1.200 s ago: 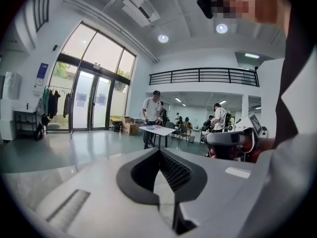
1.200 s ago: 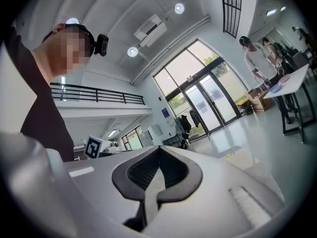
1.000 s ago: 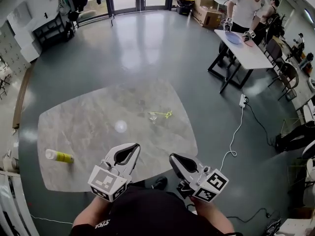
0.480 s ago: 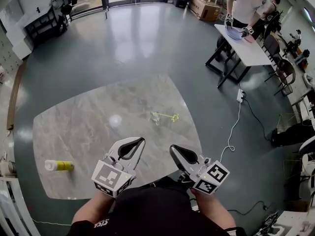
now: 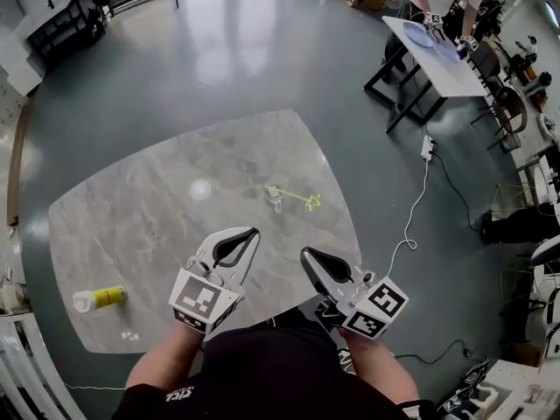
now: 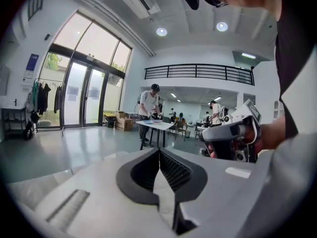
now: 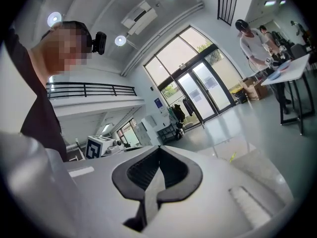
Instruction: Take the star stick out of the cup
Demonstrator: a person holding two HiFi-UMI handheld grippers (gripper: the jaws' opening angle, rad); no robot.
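Marble table (image 5: 131, 226) holds the star stick (image 5: 302, 199) — well beyond closed, empty left fingers (image 5: 223, 237) and right fingers (image 5: 320, 272).

readable text: none | sleeve print (image 5: 179, 395): too small to read

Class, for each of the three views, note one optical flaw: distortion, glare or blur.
Head view: fisheye bows the table edges, and a light glares off its top as a white spot. Left gripper view: dark round vignette; the glass doors are brightest. Right gripper view: same vignette, and the balcony railing curves.
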